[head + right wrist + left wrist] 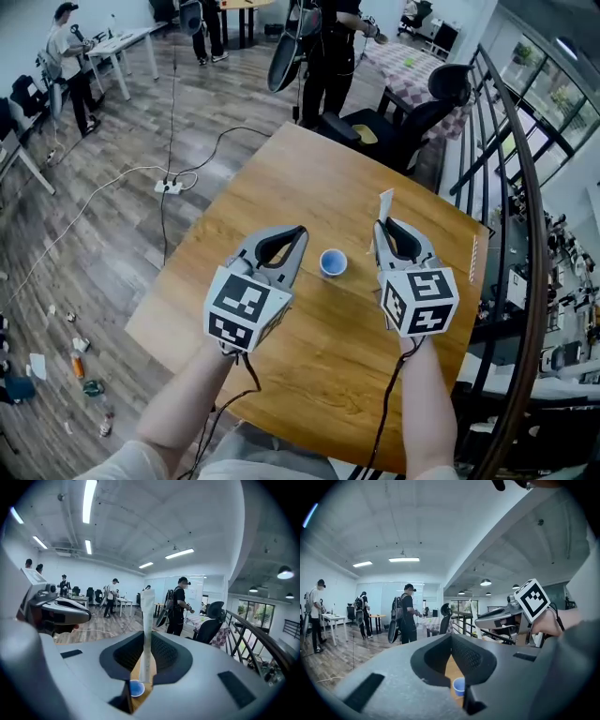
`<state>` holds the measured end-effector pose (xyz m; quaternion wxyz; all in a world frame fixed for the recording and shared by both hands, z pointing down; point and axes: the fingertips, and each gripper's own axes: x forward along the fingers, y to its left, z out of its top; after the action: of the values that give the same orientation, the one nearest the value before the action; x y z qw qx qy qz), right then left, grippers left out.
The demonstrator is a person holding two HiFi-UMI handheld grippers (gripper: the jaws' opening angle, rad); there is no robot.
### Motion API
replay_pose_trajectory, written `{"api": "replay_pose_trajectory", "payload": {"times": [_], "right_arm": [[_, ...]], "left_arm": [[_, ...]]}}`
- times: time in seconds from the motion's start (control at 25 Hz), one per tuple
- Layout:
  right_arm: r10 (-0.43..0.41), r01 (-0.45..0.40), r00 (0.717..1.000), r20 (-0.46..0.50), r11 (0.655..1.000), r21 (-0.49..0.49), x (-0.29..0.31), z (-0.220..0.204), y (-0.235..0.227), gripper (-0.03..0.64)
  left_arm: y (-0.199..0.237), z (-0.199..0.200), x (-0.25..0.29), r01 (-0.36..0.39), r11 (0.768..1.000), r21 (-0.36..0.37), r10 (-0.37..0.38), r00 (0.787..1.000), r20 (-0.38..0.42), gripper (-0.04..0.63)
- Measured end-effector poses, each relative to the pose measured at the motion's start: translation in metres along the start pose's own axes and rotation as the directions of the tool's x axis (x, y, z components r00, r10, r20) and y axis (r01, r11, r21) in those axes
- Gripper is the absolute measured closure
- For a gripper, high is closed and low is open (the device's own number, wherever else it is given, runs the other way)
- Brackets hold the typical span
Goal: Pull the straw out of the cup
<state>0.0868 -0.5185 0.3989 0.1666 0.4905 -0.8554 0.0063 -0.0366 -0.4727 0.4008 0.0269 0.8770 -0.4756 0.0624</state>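
Head view only catches the white tip of the straw [385,202] poking up past the right gripper [381,225]. The right gripper view shows the whole thing: a flat, paper-wrapped strip pinched upright in the jaws, out of the blue cup [333,262]. The cup sits on the wooden table [281,178] between both grippers, and the left gripper [300,231] is closed on nothing.

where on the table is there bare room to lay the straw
The light wooden table is bare across its far half, from the small blue cup to the black office chair, and along its left edge. Only the middle is tight: the cup sits between the left gripper and the right gripper, which holds the white paper-wrapped straw.
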Motion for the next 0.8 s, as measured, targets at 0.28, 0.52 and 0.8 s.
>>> {"api": "replay_pose_trajectory", "payload": {"times": [0.28, 0.52, 0.8], "right_arm": [[-0.041, 0.045, 0.990, 0.134, 0.999, -0.029, -0.090, 0.063, -0.005, 0.558], [-0.042, 0.058, 0.961, 0.274, 0.997, -0.053, -0.170, 0.102, 0.013, 0.558], [-0.059, 0.065, 0.946, 0.318, 0.998, -0.008, -0.232, 0.101, 0.029, 0.558]], "left_arm": [[-0.014, 0.074, -0.045, -0.017, 1.000, 0.012, 0.016, 0.995, 0.099, 0.581], [-0.043, 0.112, -0.086, 0.006, 0.996, 0.089, -0.020, 0.988, 0.154, 0.581], [-0.080, 0.128, -0.127, 0.013, 0.999, 0.043, -0.024, 0.963, 0.269, 0.581]]}}
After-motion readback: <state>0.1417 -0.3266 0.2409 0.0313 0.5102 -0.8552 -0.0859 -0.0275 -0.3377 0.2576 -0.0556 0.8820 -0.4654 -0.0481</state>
